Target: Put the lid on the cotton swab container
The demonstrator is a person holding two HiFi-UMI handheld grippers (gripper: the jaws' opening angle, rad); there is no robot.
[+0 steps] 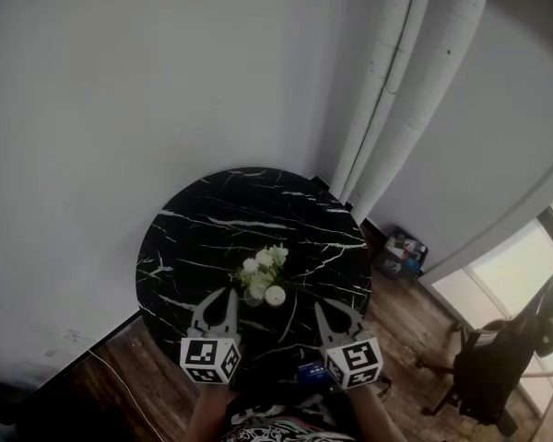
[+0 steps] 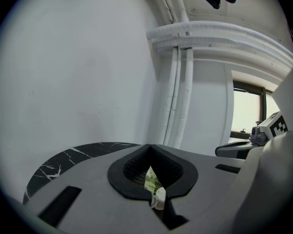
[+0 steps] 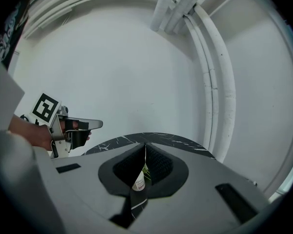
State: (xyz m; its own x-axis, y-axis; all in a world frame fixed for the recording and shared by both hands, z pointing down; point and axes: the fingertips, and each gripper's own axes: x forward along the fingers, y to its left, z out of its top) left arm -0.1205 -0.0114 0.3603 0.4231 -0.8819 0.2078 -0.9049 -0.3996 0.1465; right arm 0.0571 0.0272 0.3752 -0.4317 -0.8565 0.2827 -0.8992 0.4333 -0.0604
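A small white round container (image 1: 275, 295) stands on the round black marble table (image 1: 212, 219), right beside a little vase of white flowers (image 1: 263, 267); I cannot tell whether it carries a lid. My left gripper (image 1: 229, 294) hovers just left of the flowers, jaws closed to a point on nothing. My right gripper (image 1: 319, 308) hangs right of the container, also shut and empty. Through the closed left jaws (image 2: 149, 147) only a sliver of green-and-white leaves (image 2: 155, 189) shows. Through the right jaws (image 3: 145, 147) a white labelled bottle (image 3: 138, 182) shows.
A small blue object (image 1: 311, 372) lies at the table's near edge by the right gripper. White pipes (image 1: 396, 90) run up the wall behind. On the wooden floor are a bag (image 1: 402, 250) and a black office chair (image 1: 498, 357) to the right.
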